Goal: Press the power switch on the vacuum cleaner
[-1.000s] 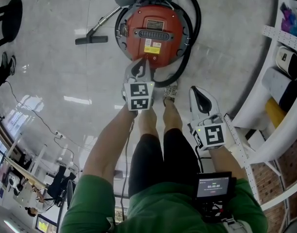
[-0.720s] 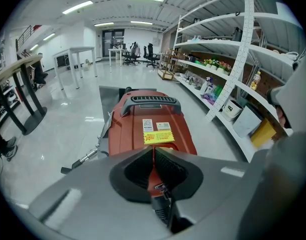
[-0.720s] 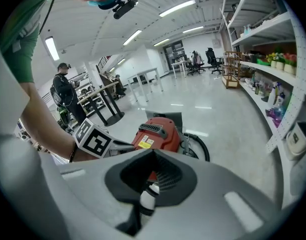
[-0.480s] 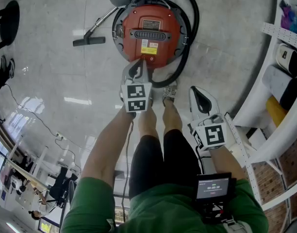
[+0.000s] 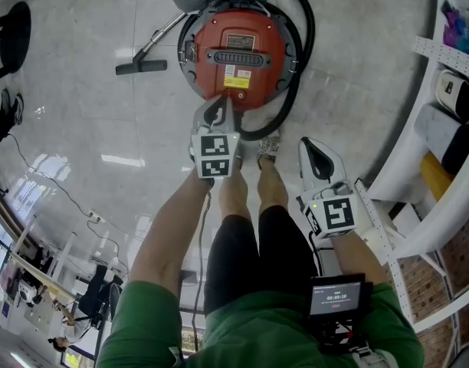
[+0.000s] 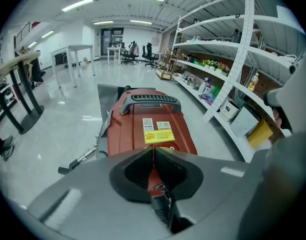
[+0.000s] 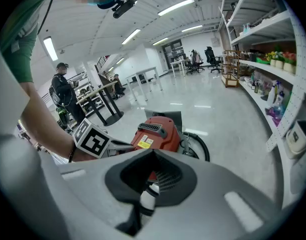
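The red vacuum (image 5: 238, 52) sits on the floor (image 5: 81, 113) at top centre. The left gripper (image 5: 222, 103), fingers closed on nothing, points at the vacuum's near edge. The right gripper (image 5: 311, 147), fingers likewise closed, hangs at lower right.

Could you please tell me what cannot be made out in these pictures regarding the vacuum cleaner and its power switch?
Power switch: not seen. In the head view the left hand-held gripper covers the vacuum cleaner's near edge, and in the left gripper view its shut jaws block it.
Whether the tip touches the vacuum cleaner: cannot tell.
Yellow label print: too small in every view.
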`<state>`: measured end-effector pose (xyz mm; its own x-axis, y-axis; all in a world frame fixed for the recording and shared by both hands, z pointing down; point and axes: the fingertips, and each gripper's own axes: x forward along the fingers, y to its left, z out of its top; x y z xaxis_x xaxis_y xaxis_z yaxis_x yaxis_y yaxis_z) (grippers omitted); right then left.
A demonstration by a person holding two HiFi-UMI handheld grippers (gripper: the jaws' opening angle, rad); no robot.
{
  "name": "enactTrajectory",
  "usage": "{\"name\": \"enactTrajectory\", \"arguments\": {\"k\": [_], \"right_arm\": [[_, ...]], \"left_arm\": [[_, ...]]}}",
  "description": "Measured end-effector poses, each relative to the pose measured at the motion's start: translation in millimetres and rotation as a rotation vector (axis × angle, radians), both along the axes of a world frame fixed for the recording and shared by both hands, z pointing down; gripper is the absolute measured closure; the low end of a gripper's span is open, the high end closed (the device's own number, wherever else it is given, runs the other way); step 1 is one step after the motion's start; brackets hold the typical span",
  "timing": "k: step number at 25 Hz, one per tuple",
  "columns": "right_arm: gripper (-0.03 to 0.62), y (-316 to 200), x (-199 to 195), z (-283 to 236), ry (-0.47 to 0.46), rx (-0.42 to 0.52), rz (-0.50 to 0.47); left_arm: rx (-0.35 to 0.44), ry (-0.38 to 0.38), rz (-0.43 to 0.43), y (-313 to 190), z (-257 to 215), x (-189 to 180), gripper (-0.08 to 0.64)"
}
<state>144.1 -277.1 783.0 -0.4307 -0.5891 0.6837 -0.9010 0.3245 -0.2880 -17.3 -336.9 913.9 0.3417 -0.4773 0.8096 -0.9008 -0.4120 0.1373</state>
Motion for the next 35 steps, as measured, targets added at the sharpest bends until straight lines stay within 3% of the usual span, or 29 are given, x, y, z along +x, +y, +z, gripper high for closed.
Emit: {"name": "enactTrajectory", "arguments": {"k": [26,35], "right_arm": [[0.589,-0.3,-5.5,-1.8,0.003,-0.003,0.016],[0.589,0.8,1.3,-16.0,0.015,0.014,0.028]], "left_arm": [[-0.054,0.019,-0.024,-0.1,10.0,-3.8,0.543],[-0.037,-0.038,-0.015,2.6,-0.8,-16.7,0.54]]}}
